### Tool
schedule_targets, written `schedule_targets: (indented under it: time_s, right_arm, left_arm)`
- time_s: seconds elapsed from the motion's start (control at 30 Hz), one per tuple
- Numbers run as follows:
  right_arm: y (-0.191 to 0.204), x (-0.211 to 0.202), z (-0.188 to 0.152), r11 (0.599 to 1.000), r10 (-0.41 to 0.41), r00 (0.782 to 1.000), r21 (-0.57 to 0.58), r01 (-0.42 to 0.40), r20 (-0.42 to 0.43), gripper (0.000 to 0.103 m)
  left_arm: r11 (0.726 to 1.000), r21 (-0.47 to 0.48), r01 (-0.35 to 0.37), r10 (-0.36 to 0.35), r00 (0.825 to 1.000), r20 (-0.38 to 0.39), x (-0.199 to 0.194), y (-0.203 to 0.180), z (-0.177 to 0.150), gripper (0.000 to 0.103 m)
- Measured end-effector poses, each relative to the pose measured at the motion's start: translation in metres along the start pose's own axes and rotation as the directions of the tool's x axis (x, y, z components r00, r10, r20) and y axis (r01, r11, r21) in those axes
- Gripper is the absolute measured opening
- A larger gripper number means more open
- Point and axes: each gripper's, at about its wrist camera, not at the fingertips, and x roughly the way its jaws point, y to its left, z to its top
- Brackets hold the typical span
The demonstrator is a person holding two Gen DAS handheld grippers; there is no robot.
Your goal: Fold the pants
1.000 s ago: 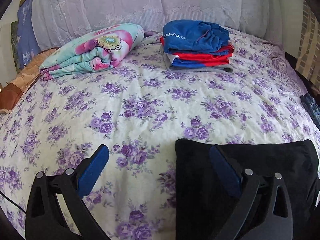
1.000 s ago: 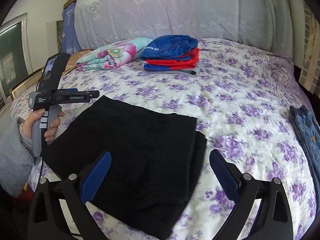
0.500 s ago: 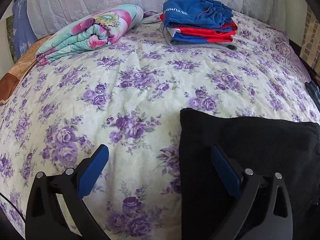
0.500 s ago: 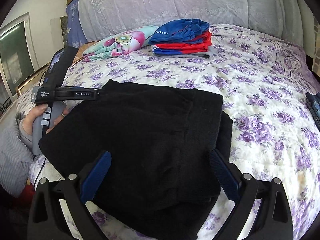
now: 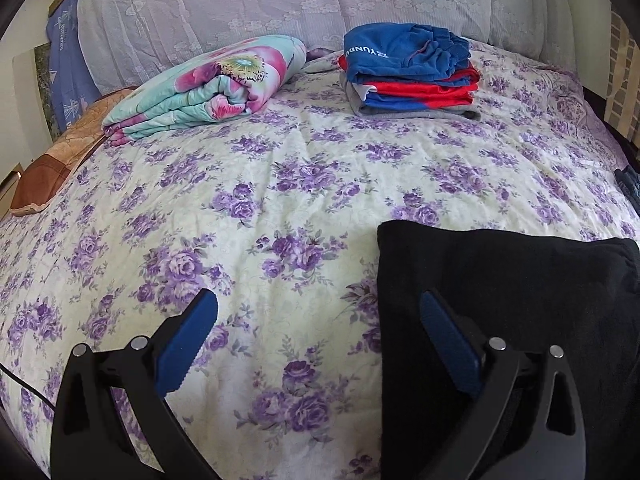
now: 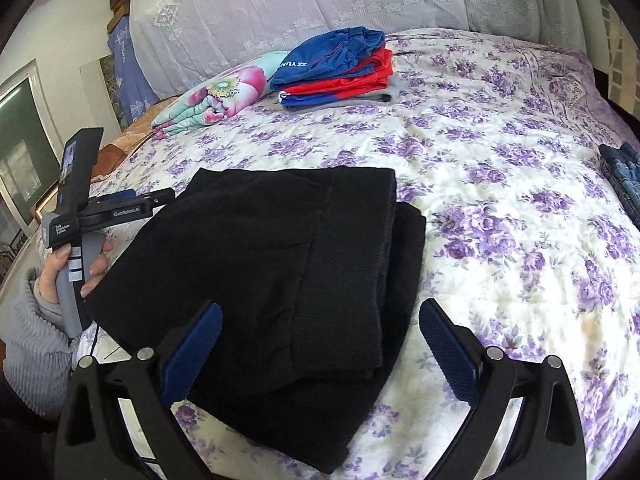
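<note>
A home bedroom. A bed (image 6: 500,184) under a purple-flowered cover fills the view, with a lace-draped headboard (image 6: 320,4) at 12 o'clock. A folded floral quilt (image 6: 216,98) lies at 11 o'clock beside a stack of folded clothes (image 6: 340,70). A window (image 6: 24,152) sits at 9 o'clock, and jeans (image 6: 624,176) at 3 o'clock.

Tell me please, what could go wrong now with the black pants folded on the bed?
1. The folded black pants have uneven layers: the lower layer sticks out on the right. Lifting them might undo the fold.
2. Both hand-held grippers, left and right, are open and hold nothing, so a grasp on the top layer alone could pull it off.
3. The pants lie near the bedspread's front edge and might slide off.
</note>
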Motion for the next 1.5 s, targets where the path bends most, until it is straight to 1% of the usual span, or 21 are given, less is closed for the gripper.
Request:
schedule_targets:
  time_s: [0.13, 0.3, 0.37, 0.43, 0.6, 0.7, 0.87, 0.9, 1.0, 1.07, 1.1, 1.13, 1.17, 1.2, 1.23, 1.27, 1.3, 1.33, 1.4, 1.43, 1.5]
  right_arm:
    - [-0.018, -0.004, 0.001, 0.997, 0.034, 0.999, 0.074, -0.034, 0.001, 0.099]
    - [-0.039, -0.001, 0.007, 0.982, 0.083, 0.997, 0.172, -0.082, -0.001, 0.099]
    - [-0.046, 0.002, 0.011, 0.971, 0.12, 0.993, 0.21, -0.116, -0.006, 0.099]
    - [-0.052, 0.005, 0.015, 0.958, 0.156, 0.988, 0.246, -0.15, -0.004, 0.099]
    - [-0.056, 0.015, 0.018, 0.933, 0.201, 0.98, 0.303, -0.192, 0.002, 0.099]
    - [-0.057, 0.023, 0.015, 0.931, 0.205, 0.979, 0.313, -0.19, -0.015, 0.099]
    - [-0.062, 0.026, 0.013, 0.918, 0.227, 0.974, 0.333, -0.216, 0.007, 0.099]
    - [-0.063, 0.026, 0.013, 0.911, 0.236, 0.972, 0.345, -0.227, 0.016, 0.099]
    - [-0.067, 0.028, 0.015, 0.882, 0.288, 0.957, 0.377, -0.283, 0.044, 0.099]
    - [-0.068, 0.033, 0.017, 0.859, 0.332, 0.942, 0.394, -0.325, 0.054, 0.099]
    - [-0.069, 0.036, 0.018, 0.85, 0.344, 0.937, 0.405, -0.337, 0.056, 0.099]
    - [-0.07, 0.038, 0.019, 0.844, 0.356, 0.933, 0.408, -0.347, 0.055, 0.099]
    - [-0.069, 0.04, 0.02, 0.843, 0.364, 0.93, 0.407, -0.352, 0.051, 0.098]
    - [-0.069, 0.041, 0.021, 0.845, 0.367, 0.929, 0.403, -0.352, 0.044, 0.096]
    - [-0.069, 0.043, 0.021, 0.848, 0.369, 0.929, 0.398, -0.352, 0.036, 0.093]
    - [-0.069, 0.044, 0.021, 0.851, 0.366, 0.93, 0.395, -0.346, 0.027, 0.091]
    - [-0.071, 0.044, 0.021, 0.852, 0.357, 0.934, 0.404, -0.334, 0.02, 0.083]
    - [-0.077, 0.04, 0.02, 0.84, 0.355, 0.935, 0.43, -0.331, 0.026, 0.076]
    - [-0.093, 0.026, 0.018, 0.789, 0.384, 0.92, 0.488, -0.372, 0.081, 0.077]
    - [-0.1, 0.021, 0.018, 0.783, 0.38, 0.921, 0.499, -0.371, 0.087, 0.077]
    - [-0.107, 0.019, 0.014, 0.786, 0.376, 0.925, 0.509, -0.351, 0.056, 0.077]
  left_arm:
    - [1.0, 0.013, -0.011, 0.011, 1.0, -0.002, -0.006, -0.001, -0.009, 0.099]
    - [0.999, 0.004, 0.044, -0.044, 0.999, -0.008, -0.021, 0.001, -0.02, 0.099]
    - [0.997, -0.002, 0.076, -0.076, 0.997, -0.017, -0.028, 0.0, -0.025, 0.099]
    - [0.993, -0.009, 0.115, -0.115, 0.993, -0.03, -0.032, 0.0, -0.03, 0.099]
    - [0.982, -0.038, 0.183, -0.185, 0.98, -0.072, -0.036, 0.002, -0.049, 0.098]
    - [0.976, -0.069, 0.208, -0.213, 0.974, -0.081, -0.033, 0.006, -0.054, 0.098]
    - [0.948, -0.173, 0.265, -0.287, 0.952, -0.111, -0.027, 0.016, -0.06, 0.098]
    - [0.944, -0.178, 0.279, -0.301, 0.947, -0.111, -0.028, 0.016, -0.06, 0.098]
    - [0.922, -0.17, 0.347, -0.368, 0.923, -0.11, -0.033, 0.009, -0.058, 0.098]
    - [0.924, -0.149, 0.352, -0.369, 0.922, -0.113, -0.031, 0.004, -0.056, 0.098]
    - [0.92, -0.155, 0.361, -0.38, 0.917, -0.121, -0.028, 0.004, -0.056, 0.098]
    - [0.91, -0.173, 0.376, -0.399, 0.908, -0.127, -0.025, 0.005, -0.055, 0.098]
    - [0.897, -0.187, 0.401, -0.427, 0.895, -0.128, -0.024, 0.005, -0.054, 0.098]
    - [0.886, -0.183, 0.426, -0.451, 0.883, -0.13, -0.024, 0.004, -0.053, 0.098]
    - [0.882, -0.167, 0.44, -0.463, 0.877, -0.13, -0.023, 0.002, -0.052, 0.098]
    - [0.879, -0.149, 0.452, -0.471, 0.873, -0.127, -0.02, 0.0, -0.051, 0.098]
    - [0.878, -0.149, 0.454, -0.473, 0.871, -0.133, -0.016, 0.0, -0.051, 0.099]
    - [0.875, -0.163, 0.456, -0.478, 0.867, -0.139, -0.013, 0.002, -0.051, 0.099]
    - [0.874, -0.162, 0.459, -0.481, 0.866, -0.138, -0.014, 0.003, -0.05, 0.098]
    - [0.876, -0.152, 0.458, -0.478, 0.866, -0.143, -0.015, 0.002, -0.051, 0.098]
    - [0.876, -0.155, 0.456, -0.477, 0.866, -0.148, -0.014, 0.0, -0.051, 0.098]
